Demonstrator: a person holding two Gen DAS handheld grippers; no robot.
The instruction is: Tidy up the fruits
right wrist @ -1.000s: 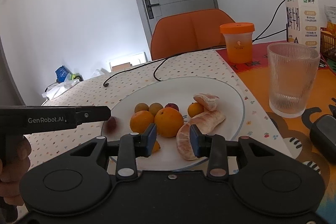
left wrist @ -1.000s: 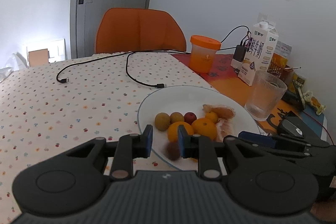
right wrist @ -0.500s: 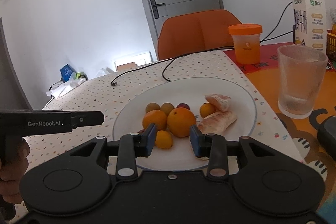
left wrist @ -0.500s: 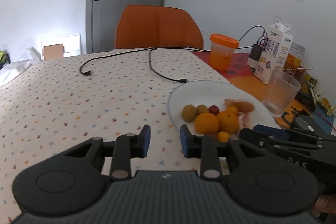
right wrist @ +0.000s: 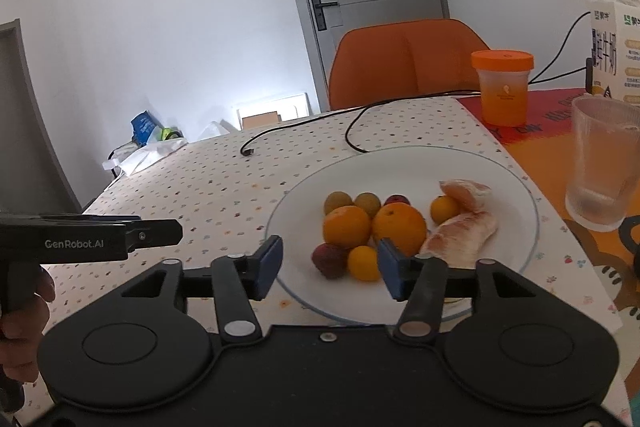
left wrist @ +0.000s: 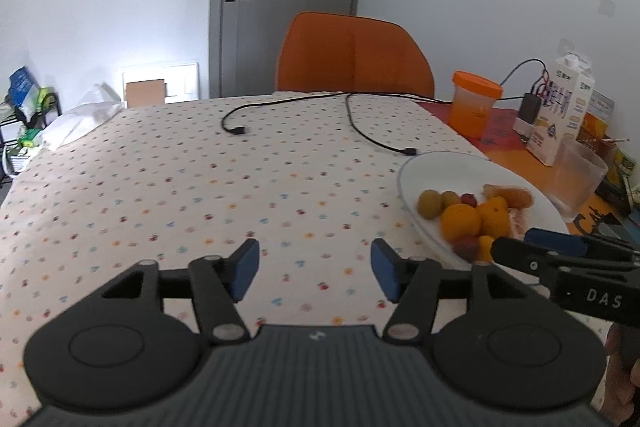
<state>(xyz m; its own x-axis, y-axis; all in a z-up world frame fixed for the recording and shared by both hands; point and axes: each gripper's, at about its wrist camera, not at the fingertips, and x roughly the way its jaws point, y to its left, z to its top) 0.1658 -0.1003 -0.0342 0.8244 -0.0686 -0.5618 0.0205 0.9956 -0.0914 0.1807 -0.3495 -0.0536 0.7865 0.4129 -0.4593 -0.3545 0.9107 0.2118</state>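
The left tool (left wrist: 314, 269) has its jaws opening with nothing between them, only bare spotted cloth of the desk (left wrist: 160, 187) ahead, and it sits off to the left of the plate (left wrist: 416, 163). The right tool (right wrist: 330, 267) is also spreading its jaws, empty, right at the near rim of the plate, with a dark red fruit (right wrist: 329, 259) and a small orange fruit (right wrist: 362, 263) lying just beyond the gap between its pads.

All the fruit looks gathered on the plate: two oranges (right wrist: 346, 227) behind the small pieces, two greenish fruits (right wrist: 338, 202) toward the far side, and peeled citrus segments (right wrist: 460, 227) on the right half. None lies on the cloth beside the plate. A glass (right wrist: 600, 163) stands just right of the plate, an orange-lidded cup (right wrist: 502, 87) beyond it.

The step in hand seems to be letting go and drawing clear after placing; the sorting looks close to done. If any further move is needed, it calls for backing both tools away from the plate without nudging the loose round fruit or the glass
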